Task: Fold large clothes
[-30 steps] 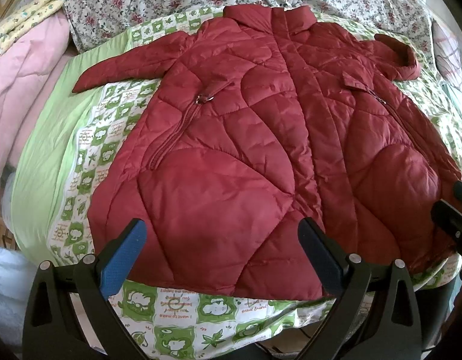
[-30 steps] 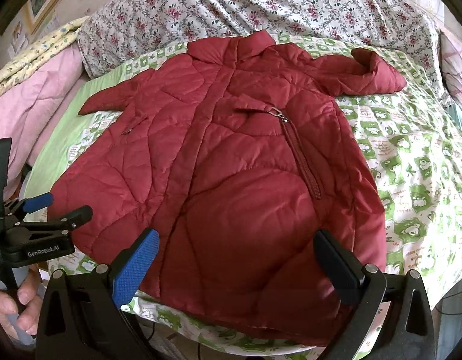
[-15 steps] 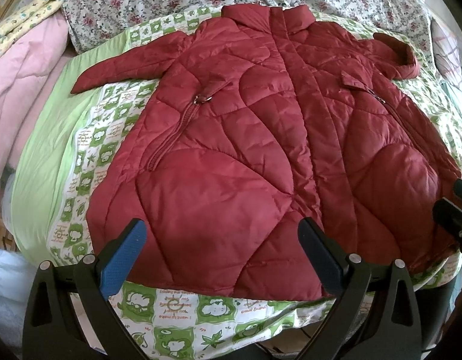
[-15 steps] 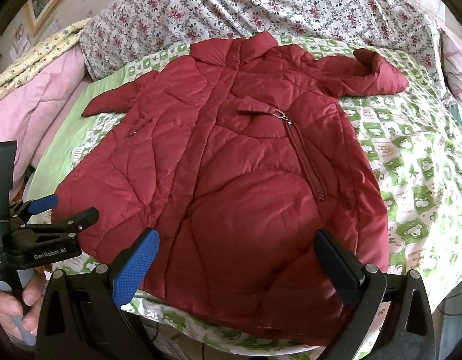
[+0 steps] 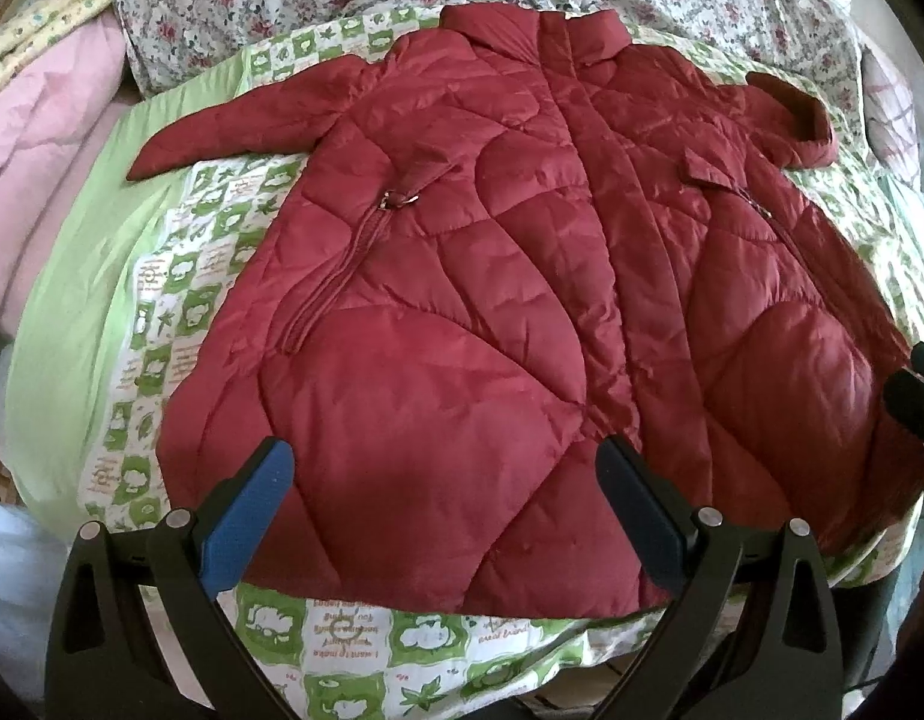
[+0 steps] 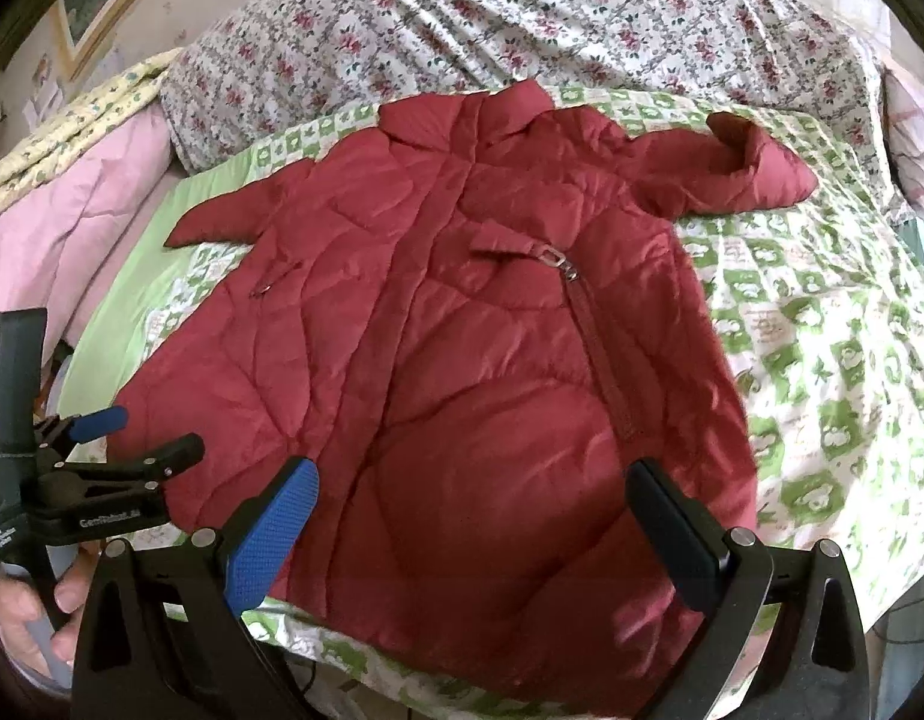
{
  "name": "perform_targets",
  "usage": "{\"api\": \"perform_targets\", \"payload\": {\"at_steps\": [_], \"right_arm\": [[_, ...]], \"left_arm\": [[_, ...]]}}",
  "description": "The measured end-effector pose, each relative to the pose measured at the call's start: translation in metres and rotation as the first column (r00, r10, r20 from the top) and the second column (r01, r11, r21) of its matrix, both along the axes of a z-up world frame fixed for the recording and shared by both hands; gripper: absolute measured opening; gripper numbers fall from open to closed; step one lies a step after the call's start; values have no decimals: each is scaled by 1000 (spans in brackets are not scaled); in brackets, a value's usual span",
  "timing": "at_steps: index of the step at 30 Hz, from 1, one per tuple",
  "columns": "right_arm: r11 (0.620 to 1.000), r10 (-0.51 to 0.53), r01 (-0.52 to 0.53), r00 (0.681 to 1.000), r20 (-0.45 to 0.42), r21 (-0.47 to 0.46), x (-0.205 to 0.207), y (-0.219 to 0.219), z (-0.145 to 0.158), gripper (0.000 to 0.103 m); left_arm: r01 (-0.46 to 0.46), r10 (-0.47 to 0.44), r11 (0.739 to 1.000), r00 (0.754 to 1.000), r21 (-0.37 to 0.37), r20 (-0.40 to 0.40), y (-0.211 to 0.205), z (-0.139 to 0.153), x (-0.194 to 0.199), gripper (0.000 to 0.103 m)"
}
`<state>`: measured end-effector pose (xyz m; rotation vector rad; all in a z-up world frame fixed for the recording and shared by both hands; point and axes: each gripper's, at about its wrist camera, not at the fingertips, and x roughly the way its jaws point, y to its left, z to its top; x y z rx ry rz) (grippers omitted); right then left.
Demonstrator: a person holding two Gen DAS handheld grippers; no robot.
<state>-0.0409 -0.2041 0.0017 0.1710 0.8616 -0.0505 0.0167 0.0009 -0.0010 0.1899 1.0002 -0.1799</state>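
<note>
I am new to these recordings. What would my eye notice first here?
First, the big red quilted coat, spread flat, front up, on a green-and-white patterned sheet. Then the floral bedding behind its collar. Both open hand-held grippers, left and right, hover near its hem.

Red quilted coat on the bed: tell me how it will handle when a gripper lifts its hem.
The red quilted coat will probably sag and drape, since it lies limp with creases and a crumpled right sleeve. Its puffy panels suggest it is light for its bulk. The sheen of its fabric hints it may slip between the fingers, so a deep pinch seems wise.
</note>
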Motion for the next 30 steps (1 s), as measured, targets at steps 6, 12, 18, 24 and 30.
{"api": "perform_targets", "payload": {"at_steps": [6,12,18,24,30], "right_arm": [[1000,-24,25,999,30,-6,6,-18,5,103],[997,-77,77,996,38,5,18,-46,13,103],[990,-137,135,990,27,50,34,-81,19,103],[977,-193,191,981,17,98,58,-122,22,103],[961,-239,232,970,33,150,93,-169,30,103]], "left_arm": [[-9,9,1000,1000,-3,9,2,2,13,101],[-22,22,1000,1000,1,14,4,6,32,101],[-27,27,999,999,-19,-20,2,8,53,101],[-33,32,999,998,-19,-59,-2,7,73,101],[-30,29,999,997,-16,-70,-7,8,97,101]]}}
